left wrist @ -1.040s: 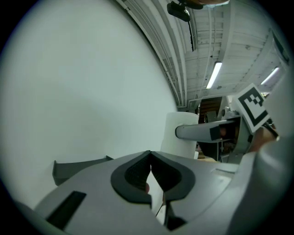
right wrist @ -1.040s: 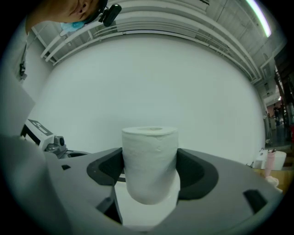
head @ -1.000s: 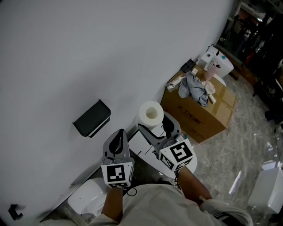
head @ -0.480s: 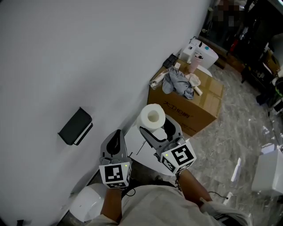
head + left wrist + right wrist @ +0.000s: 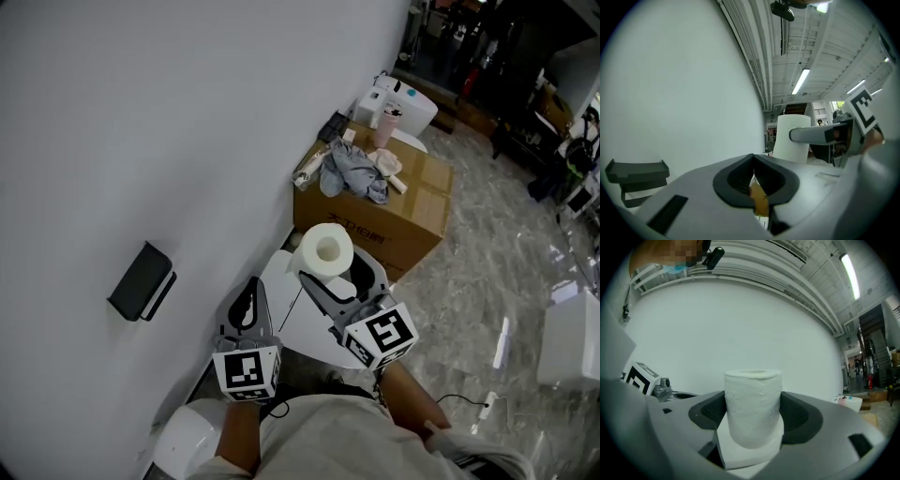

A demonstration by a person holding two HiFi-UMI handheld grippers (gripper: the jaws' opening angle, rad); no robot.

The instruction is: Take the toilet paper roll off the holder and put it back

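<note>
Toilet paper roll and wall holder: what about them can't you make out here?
- Toilet paper roll: its lower end, head view, hidden behind the right gripper.
- Holder: its inner parts, head view, too small; left gripper view, partly covered by the left gripper.
- Small items on the cardboard box: head view, too small to name.

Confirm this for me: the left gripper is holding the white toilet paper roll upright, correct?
Wrong gripper. The right gripper holds the white toilet paper roll upright, its jaws against the roll's sides, as the right gripper view shows. The left gripper is shut on nothing.
</note>
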